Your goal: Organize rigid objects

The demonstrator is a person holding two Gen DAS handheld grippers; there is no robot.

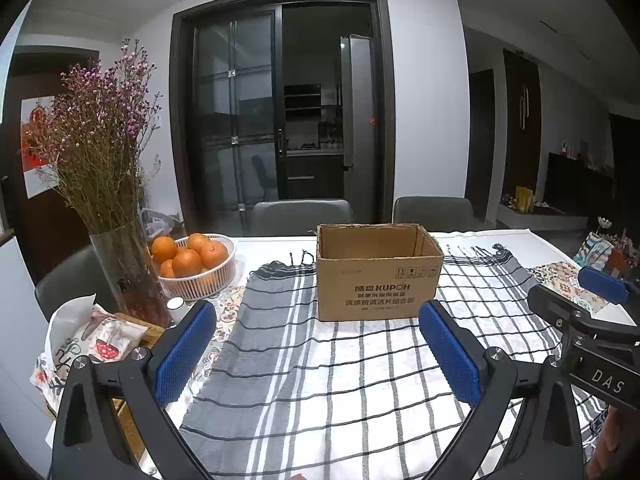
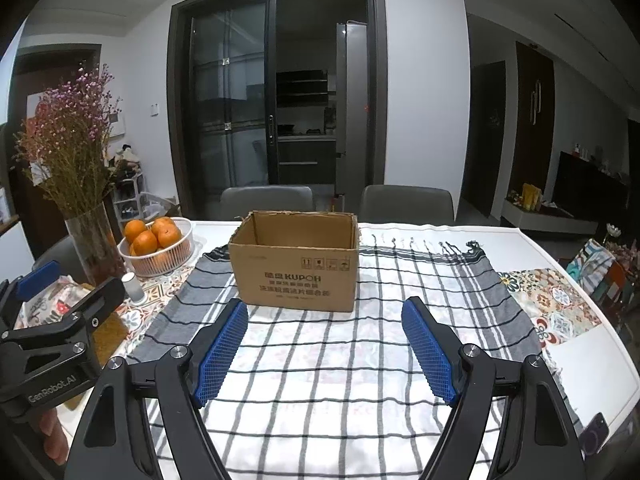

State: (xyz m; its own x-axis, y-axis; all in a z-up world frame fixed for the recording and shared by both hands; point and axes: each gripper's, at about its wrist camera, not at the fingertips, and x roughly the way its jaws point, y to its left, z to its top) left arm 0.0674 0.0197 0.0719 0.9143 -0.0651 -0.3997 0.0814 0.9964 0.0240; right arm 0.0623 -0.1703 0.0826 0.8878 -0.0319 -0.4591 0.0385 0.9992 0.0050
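An open brown cardboard box [image 1: 378, 272] printed KUPOH stands upright on the checked cloth [image 1: 340, 368], at the middle back of the table; it also shows in the right wrist view [image 2: 296, 264]. I cannot see inside it. My left gripper [image 1: 316, 322] is open and empty, held above the cloth in front of the box. My right gripper [image 2: 324, 318] is open and empty, also just in front of the box. Each gripper shows at the edge of the other's view: the right gripper [image 1: 580, 300] and the left gripper [image 2: 68, 284].
A white basket of oranges [image 2: 158, 248], a glass vase of dried flowers [image 2: 94, 240] and a small white bottle [image 2: 134, 288] stand at the left. A tissue pack [image 1: 92, 336] lies at the front left. Two grey chairs [image 2: 266, 200] stand behind the table. A phone [image 2: 594, 434] lies at the front right edge.
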